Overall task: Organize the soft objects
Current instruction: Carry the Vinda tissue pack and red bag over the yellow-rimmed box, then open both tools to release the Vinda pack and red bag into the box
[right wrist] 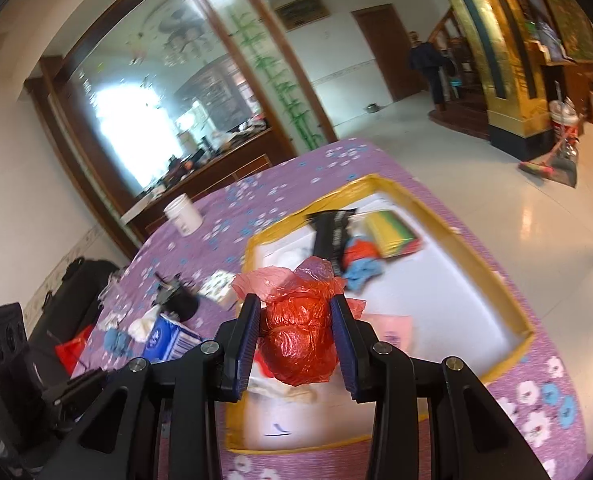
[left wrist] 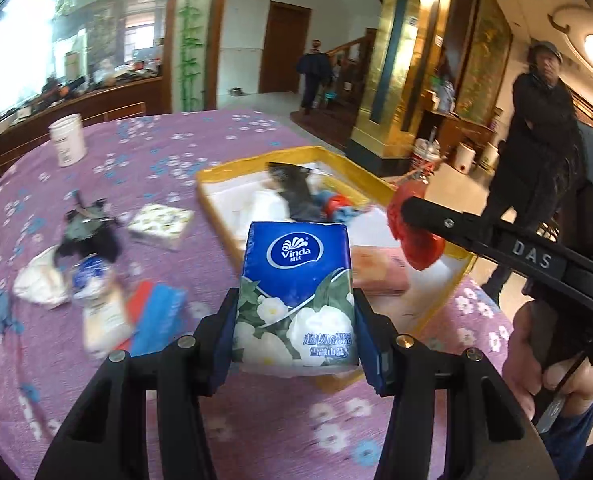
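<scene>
From the left wrist view, the left claw (left wrist: 296,300) is clamped on a blue tissue pack (left wrist: 296,280), held above the counter (left wrist: 256,420) just short of the yellow-rimmed tray (left wrist: 216,174). The carry step looks half done; next it needs to clear the near rim and find bare white floor inside.

From the right wrist view, the right claw (right wrist: 296,336) pinches a crumpled red plastic bag (right wrist: 298,340) over that tray's near end. Clothes crowd the tray's far corner; the middle offers open room for both drops.
</scene>
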A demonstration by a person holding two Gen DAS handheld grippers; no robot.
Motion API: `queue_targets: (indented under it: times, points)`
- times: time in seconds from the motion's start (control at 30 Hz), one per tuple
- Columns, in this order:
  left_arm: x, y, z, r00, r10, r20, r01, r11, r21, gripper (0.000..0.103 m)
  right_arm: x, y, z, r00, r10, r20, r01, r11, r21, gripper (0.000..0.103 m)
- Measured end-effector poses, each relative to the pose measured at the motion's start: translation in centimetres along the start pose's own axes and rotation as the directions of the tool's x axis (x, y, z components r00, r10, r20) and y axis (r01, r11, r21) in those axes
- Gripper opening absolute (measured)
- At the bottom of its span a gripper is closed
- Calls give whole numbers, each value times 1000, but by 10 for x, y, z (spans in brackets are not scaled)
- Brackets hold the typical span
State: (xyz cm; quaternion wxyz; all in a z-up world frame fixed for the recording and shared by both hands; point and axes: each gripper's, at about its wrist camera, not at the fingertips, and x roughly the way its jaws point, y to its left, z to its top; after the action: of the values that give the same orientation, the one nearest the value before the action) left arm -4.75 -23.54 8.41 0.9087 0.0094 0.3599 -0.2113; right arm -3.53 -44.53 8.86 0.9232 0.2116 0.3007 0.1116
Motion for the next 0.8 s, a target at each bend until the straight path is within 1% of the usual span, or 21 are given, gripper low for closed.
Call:
queue_targets:
  times: [0.2,0.37,0.47,0.57,0.63,0.8]
  points:
    - [23,-32,-1,999,-22,-39,24,999,48,52,-11,-23,4,1000,-13,16,13,999,31,39]
    - [47,-41,-3,995,-45,-88,48,998,34,52,-17,-42,10,999,-51,18,50,998,35,39]
    - [58,-46,-1,993,-47,-109,50,998,29,52,-8,-53,16,997,-81,-5,81,996,40,39]
    - [68,-50,0,991,-53,-124,56,998,24,52,4,-58,23,997,-75,-37,76,996,46,39]
    - [74,-51,1,991,-42,-128,46,999,23,52,14,-56,27,996,-76,-50,78,996,36,39]
    - [85,-49,-3,989,-28,-148,32,999,24,52,40,-50,34,989,-122,-86,122,992,-1,39]
